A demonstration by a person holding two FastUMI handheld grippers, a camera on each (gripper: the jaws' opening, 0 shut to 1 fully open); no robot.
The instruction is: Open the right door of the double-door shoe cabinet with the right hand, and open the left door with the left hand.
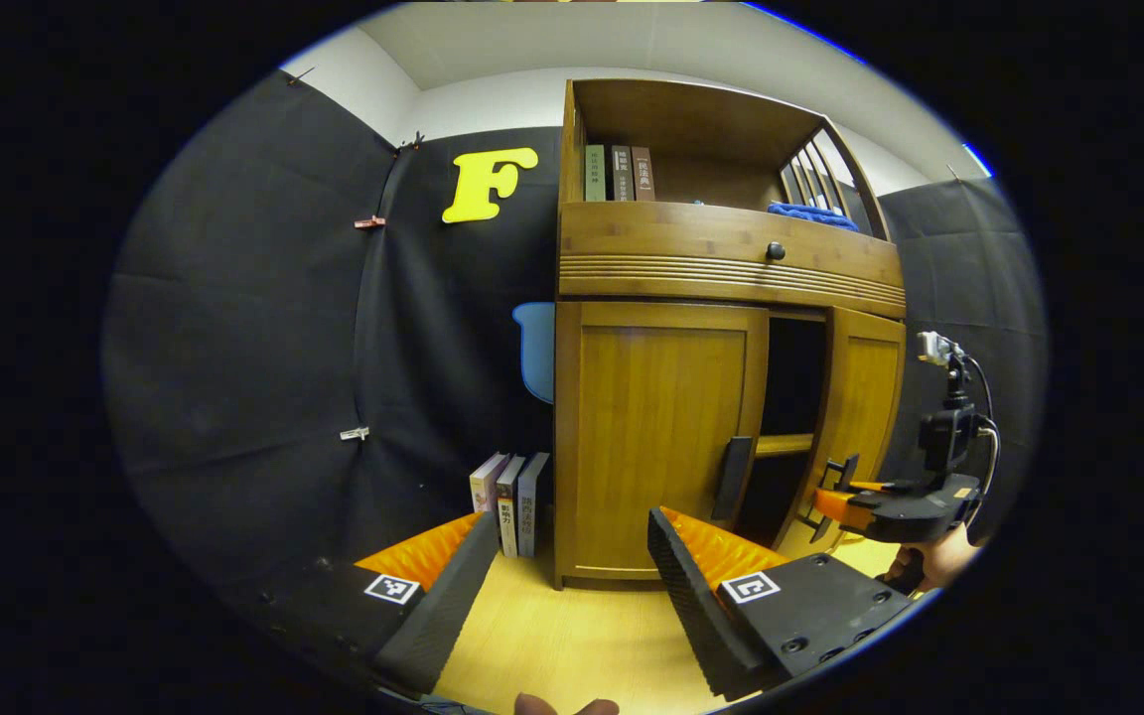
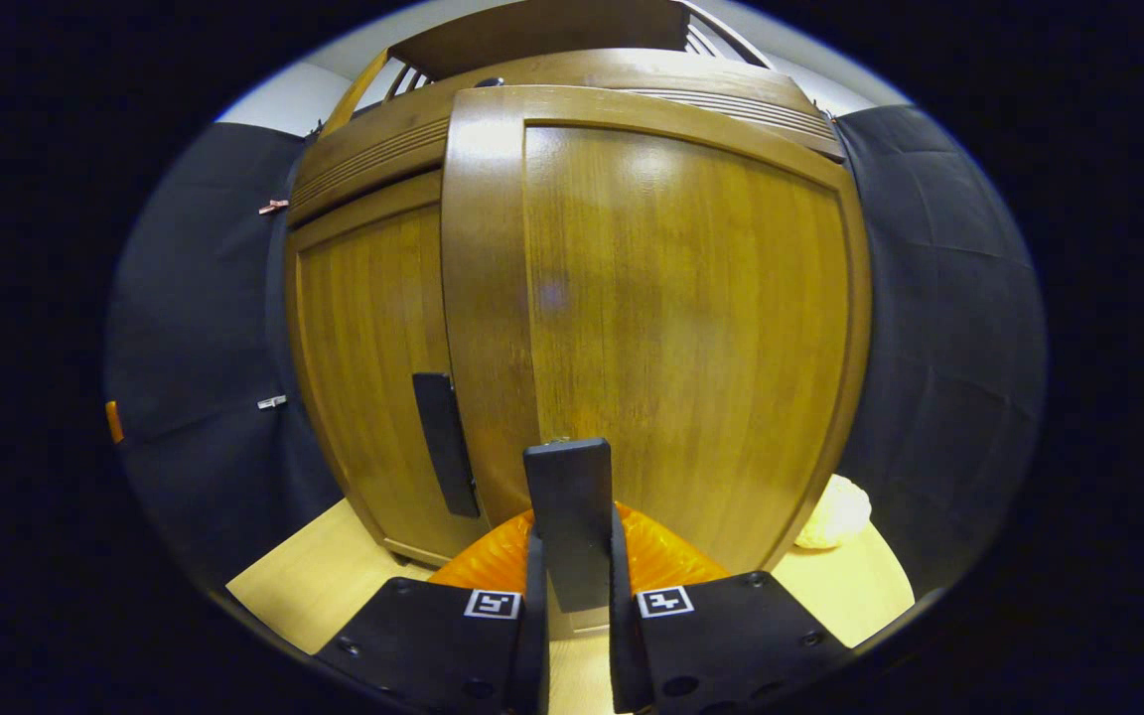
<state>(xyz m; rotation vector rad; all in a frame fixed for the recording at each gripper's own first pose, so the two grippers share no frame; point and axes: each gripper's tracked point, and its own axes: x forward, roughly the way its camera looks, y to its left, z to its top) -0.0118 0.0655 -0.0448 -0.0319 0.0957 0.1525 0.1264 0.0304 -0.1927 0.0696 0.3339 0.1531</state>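
The shoe cabinet (image 1: 721, 268) stands on a pale wooden floor (image 1: 572, 636) against the black cloth wall, with a drawer and an open shelf above its two doors. In the left gripper view the left door (image 1: 656, 437) is flush in its frame, its dark handle (image 1: 731, 479) at the inner edge, while the right door (image 1: 855, 427) is swung partly outward, leaving a dark gap with an inner shelf between the doors. The left gripper (image 1: 572, 561) hovers low in front of the left door, well apart from it, fingers spread wide with nothing between them. Near the floor's right edge the right gripper (image 1: 835, 492) meets the right door's handle (image 1: 835, 475). In the right gripper view that gripper (image 2: 572, 586) has its fingers closed tight on the dark upright right handle (image 2: 569, 516), pressing both sides, as far as the distorted lens lets me judge. Three books (image 1: 510, 497) stand on the floor just beside the cabinet's left side
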